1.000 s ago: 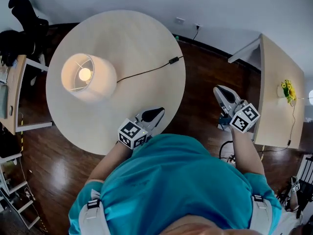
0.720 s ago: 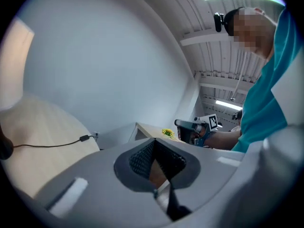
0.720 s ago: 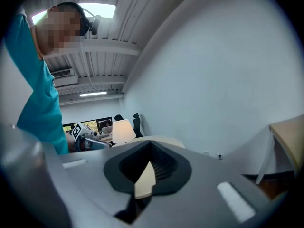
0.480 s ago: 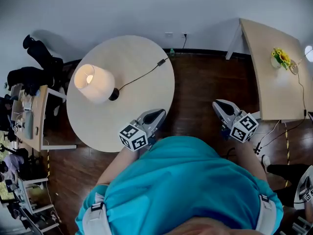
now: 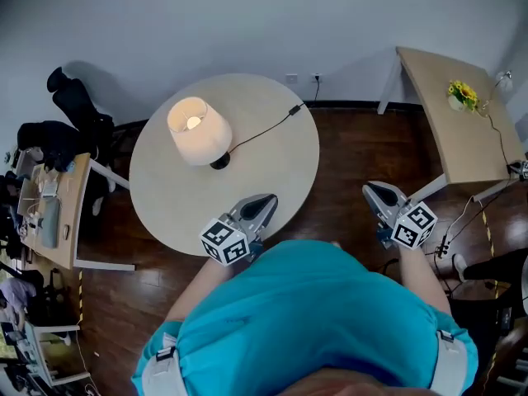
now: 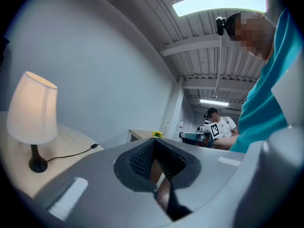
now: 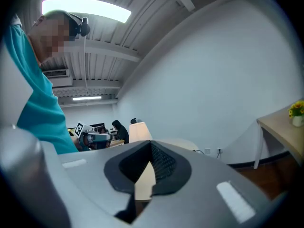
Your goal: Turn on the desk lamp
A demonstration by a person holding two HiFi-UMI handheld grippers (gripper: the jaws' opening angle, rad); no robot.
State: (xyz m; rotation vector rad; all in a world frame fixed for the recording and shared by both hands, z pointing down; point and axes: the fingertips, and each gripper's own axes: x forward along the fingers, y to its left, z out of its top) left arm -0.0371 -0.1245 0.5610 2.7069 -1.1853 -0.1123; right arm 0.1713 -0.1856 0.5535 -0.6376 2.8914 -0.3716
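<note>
Desk lamp lit on round table, left gripper and right gripper closed, empty.

The desk lamp stands on the round table, toward its far left; its cord runs right to the far edge; the left gripper hangs over the near edge; the right gripper is over the floor, between that table and the side table bearing flowers.

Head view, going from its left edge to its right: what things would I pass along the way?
cluttered side desk → lit desk lamp → left gripper → right gripper → yellow flowers
</note>
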